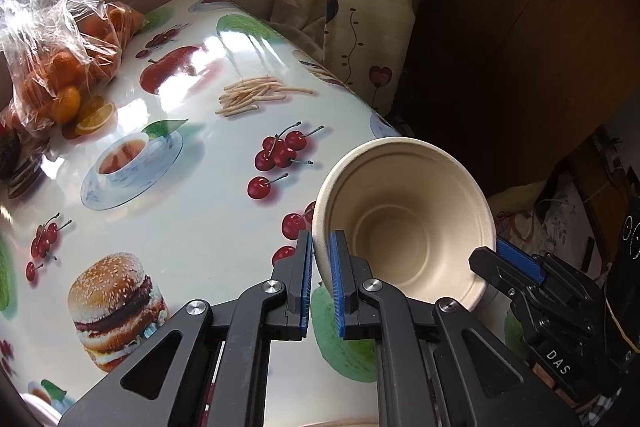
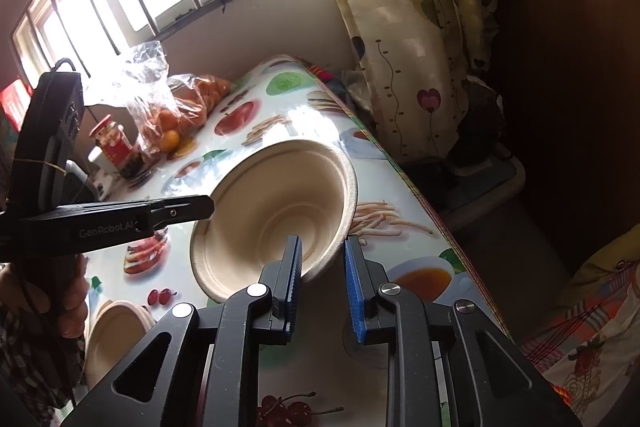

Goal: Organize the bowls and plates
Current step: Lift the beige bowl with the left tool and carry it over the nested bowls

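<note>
The beige pulp bowl (image 1: 404,223) is tilted off the tabletop (image 1: 192,211), its mouth facing both cameras, and it hangs between the two tools. The left tool (image 1: 321,259) is clenched on the bowl's rim, one blue pad inside the wall and the other outside, at the edge nearest that tool. The right tool (image 2: 322,259) grips the opposite rim the same way: its left pad sits inside the bowl and its right pad outside, with the wall pinched between them. Seen from the right wrist, the left tool reaches in from the left side, its dark finger (image 2: 188,207) meeting the far rim of the bowl.

Below and to the left of the right tool, another beige bowl (image 2: 116,331) rests on the tabletop, partly hidden by the person's hand (image 2: 72,303). Farther beyond the tools, a clear plastic bag of oranges (image 1: 60,67) lies on the fruit-and-burger-printed cloth, and a red-lidded jar (image 2: 114,147) stands near it. A patterned curtain (image 2: 404,39) hangs past the tabletop's far edge.
</note>
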A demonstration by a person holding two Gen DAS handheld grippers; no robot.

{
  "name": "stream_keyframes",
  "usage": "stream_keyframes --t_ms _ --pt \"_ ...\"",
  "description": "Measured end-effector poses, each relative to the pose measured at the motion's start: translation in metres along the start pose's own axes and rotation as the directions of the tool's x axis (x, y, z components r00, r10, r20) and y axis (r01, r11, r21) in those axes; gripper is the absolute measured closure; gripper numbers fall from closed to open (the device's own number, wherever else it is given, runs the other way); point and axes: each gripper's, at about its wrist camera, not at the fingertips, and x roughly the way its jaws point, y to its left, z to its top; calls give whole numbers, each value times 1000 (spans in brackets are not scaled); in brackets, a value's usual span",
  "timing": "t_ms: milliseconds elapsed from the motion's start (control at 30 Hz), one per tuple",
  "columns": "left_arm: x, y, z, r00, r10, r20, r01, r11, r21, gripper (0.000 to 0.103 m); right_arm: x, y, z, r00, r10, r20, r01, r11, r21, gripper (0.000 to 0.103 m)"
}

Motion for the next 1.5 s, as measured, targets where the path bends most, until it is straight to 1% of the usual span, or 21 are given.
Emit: stream_keyframes --t_ms 800,1500 --pt "-1 -1 -1 1000 -1 9 1 1000 3 94 0 -3 1 1000 1 4 -1 1000 -2 83" --pt "-39 -9 -16 998 -10 61 10 1000 -1 94 -29 12 -6 999 13 44 -12 1000 -24 83"
